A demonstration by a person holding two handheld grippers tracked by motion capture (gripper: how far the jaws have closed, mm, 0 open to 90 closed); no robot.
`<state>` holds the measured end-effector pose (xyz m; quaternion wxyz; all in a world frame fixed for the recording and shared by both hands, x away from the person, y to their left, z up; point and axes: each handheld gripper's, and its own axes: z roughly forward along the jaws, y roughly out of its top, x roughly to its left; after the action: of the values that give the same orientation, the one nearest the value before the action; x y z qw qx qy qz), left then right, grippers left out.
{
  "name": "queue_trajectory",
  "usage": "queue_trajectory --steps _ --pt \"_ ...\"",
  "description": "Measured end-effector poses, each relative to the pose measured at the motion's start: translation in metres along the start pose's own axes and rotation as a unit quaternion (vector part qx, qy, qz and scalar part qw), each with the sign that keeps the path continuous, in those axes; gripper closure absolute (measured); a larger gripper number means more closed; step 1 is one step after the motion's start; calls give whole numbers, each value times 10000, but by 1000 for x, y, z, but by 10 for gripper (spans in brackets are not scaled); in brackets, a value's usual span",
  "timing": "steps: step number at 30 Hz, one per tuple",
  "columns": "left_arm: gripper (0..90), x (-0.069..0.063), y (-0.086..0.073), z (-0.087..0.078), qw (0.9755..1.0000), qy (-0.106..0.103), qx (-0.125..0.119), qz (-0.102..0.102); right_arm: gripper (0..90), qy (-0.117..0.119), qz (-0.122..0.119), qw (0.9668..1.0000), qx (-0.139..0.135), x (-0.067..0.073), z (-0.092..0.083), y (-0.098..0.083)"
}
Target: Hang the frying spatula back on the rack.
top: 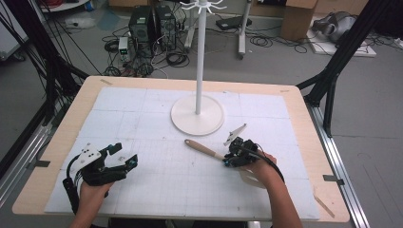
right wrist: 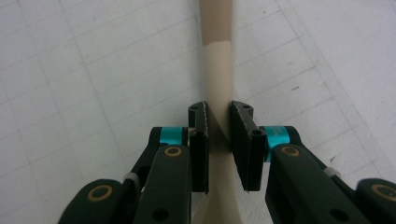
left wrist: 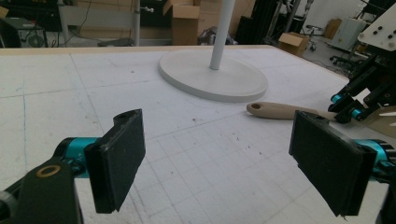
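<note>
The left gripper (top: 124,160) rests near the left edge of the mat (top: 142,190), its jaws spread wide with nothing between them, well apart from everything else; from its own view it looks across bare mat toward the stand (left wrist: 219,32) and the spatula (left wrist: 280,111), so it poses little risk where it sits, though a careless sweep to the right could knock the spatula's wooden handle. In the middle, the white stand (top: 198,95) rises from its round base (top: 190,124), with hooks at the top; the spatula's (top: 206,149) handle end lies just in front of that base, apart from it. At the right, the right gripper (top: 232,158) is clamped on the spatula's pale neck, the wooden handle reaching ahead of the jaws toward the stand and the blade end running back under the hand. In the right gripper view the neck (right wrist: 218,93) sits between the pads, and it seems pinched at a narrow, smooth part. That is the likely trouble: held so far from the handle end, the spatula may pivot or slip in the jaws when lifted, and the swinging handle could strike the base or pole. A hurried lift might also drag the handle across the mat.
</note>
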<state>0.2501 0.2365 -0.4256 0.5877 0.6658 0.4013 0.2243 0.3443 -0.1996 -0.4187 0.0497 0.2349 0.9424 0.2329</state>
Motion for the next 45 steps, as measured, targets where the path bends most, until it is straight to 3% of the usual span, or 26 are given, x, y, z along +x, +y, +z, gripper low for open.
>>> queue_trajectory --steps 7,13,15,20,24,27,35,40,45 --pt "190 0 0 0 10000 24 -4 5 780 93 124 9998 -84 6 -4 0" --pt "191 0 0 0 10000 -6 -9 -15 779 128 253 9985 -471 16 -15 1" --pt "236 0 1 -1 9999 -98 -61 -45 779 92 335 9975 -611 19 -20 -1" --pt "221 -2 1 0 9998 -171 -78 -110 779 135 550 9909 -1225 28 -29 -10" --pt "208 -3 2 0 9996 -214 -95 -141 779 130 599 9890 -1349 33 -29 -13" --pt "177 -4 3 1 9996 -221 -104 -139 779 235 706 9848 -1569 39 -30 -16" --pt "176 -9 11 6 9992 -345 -149 -95 779 300 784 9792 -1846 47 -30 -15" --pt "225 -11 20 14 9982 -549 -139 -218 779 262 776 9763 -2004 50 -29 -13" --pt "284 -21 35 29 9957 -875 -86 -282 778 211 781 9704 -2274 55 -31 -11"
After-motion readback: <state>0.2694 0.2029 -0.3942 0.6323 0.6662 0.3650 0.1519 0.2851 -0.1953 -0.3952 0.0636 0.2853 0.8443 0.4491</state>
